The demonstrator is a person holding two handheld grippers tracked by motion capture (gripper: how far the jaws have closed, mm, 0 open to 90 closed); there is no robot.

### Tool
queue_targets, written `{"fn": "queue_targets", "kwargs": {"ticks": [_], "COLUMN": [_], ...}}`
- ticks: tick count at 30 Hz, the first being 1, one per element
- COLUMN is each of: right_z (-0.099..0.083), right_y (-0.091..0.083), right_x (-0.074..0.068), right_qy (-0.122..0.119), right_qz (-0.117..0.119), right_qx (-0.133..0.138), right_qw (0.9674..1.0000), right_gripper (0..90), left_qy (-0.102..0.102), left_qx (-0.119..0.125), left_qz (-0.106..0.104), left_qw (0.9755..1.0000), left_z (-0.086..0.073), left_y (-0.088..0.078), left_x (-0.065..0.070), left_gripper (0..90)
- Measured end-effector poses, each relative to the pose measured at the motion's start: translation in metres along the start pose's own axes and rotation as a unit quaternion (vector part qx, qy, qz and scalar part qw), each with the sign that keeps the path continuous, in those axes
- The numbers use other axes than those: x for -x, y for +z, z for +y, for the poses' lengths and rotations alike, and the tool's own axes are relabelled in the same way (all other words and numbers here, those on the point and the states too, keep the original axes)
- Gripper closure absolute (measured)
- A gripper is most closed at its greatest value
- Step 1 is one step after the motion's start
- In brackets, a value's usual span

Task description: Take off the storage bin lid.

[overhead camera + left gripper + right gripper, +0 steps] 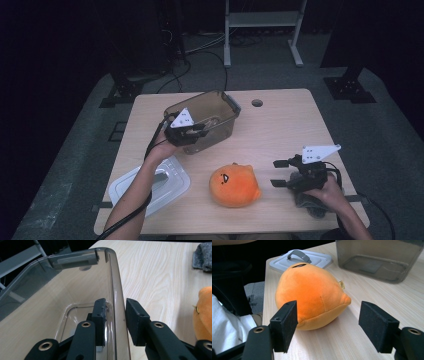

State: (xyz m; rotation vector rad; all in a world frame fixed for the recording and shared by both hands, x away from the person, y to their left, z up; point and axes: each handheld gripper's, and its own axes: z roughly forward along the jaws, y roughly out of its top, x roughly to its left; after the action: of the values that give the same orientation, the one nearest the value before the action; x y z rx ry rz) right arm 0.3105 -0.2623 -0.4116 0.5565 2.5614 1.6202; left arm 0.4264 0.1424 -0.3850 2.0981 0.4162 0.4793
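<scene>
Jaws, left (pixel 115 322): clamped on my bin (pixel 220 107) wall; I hold it steady.
Jaws, right (pixel 328 325): wide; I centre on plush (pixel 312 292) before closing.

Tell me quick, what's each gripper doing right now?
Left gripper: shut on the wall of the clear bin, one of the jaws inside, one outside.
Right gripper: open, holding nothing, jaws facing the orange plush toy.

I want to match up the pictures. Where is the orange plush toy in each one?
High view: orange plush toy low centre, near table edge.
Left gripper view: orange plush toy at right edge, partly cut off.
Right gripper view: orange plush toy centre.
Shared landmark: clear brown bin.
</scene>
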Motion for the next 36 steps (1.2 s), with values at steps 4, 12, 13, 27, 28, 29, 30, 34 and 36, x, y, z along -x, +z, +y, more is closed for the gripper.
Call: {"fn": "queue_targets", "kwargs": {"ticks": [4,12,13,27,28,29,30,34,36], "right_z": [0.000,0.000,0.000,0.000,0.000,0.000,0.000,0.000,0.000], "right_y": [0.000,-0.001,-0.001,-0.001,-0.001,-0.001,-0.001,-0.001,-0.001], "right_x": [0.000,-0.001,-0.001,0.000,0.000,0.000,0.000,0.000,0.000], "right_qy": [0.000,0.000,0.000,0.000,0.001,0.002,0.002,0.002,0.002], "right_qz": [0.000,-0.001,-0.001,-0.001,-0.001,-0.001,-0.001,-0.002,-0.002], "right_qx": [-0.001,0.000,0.000,0.000,-0.001,-0.001,-0.001,-0.001,-0.001], "right_qw": [1.0000,1.0000,1.0000,1.0000,1.0000,1.0000,1.0000,1.0000,1.0000], "right_gripper": [30.4,30.4,30.4,30.4,30.4,30.3,30.3,30.3,30.3], "left_qy": [0.002,0.006,0.006,0.035,0.041,0.042,0.045,0.050,0.056], "left_qx": [-0.005,-0.013,-0.013,-0.020,-0.022,-0.021,-0.021,-0.019,-0.020], "left_qz": [0.000,-0.006,-0.007,-0.048,-0.053,-0.058,-0.062,-0.077,-0.087], "left_qw": [1.0000,0.9999,0.9999,0.9980,0.9975,0.9972,0.9968,0.9956,0.9945], "left_z": [0.000,0.004,0.004,0.004,0.004,0.005,0.005,0.006,0.008], "left_y": [0.001,0.005,0.004,-0.001,-0.001,-0.001,-0.001,-0.001,0.000], "left_x": [-0.001,0.000,0.000,0.006,0.007,0.008,0.009,0.012,0.014], "left_gripper": [69.2,77.9,77.9,79.5,79.5,79.5,79.5,79.6,79.5]}}
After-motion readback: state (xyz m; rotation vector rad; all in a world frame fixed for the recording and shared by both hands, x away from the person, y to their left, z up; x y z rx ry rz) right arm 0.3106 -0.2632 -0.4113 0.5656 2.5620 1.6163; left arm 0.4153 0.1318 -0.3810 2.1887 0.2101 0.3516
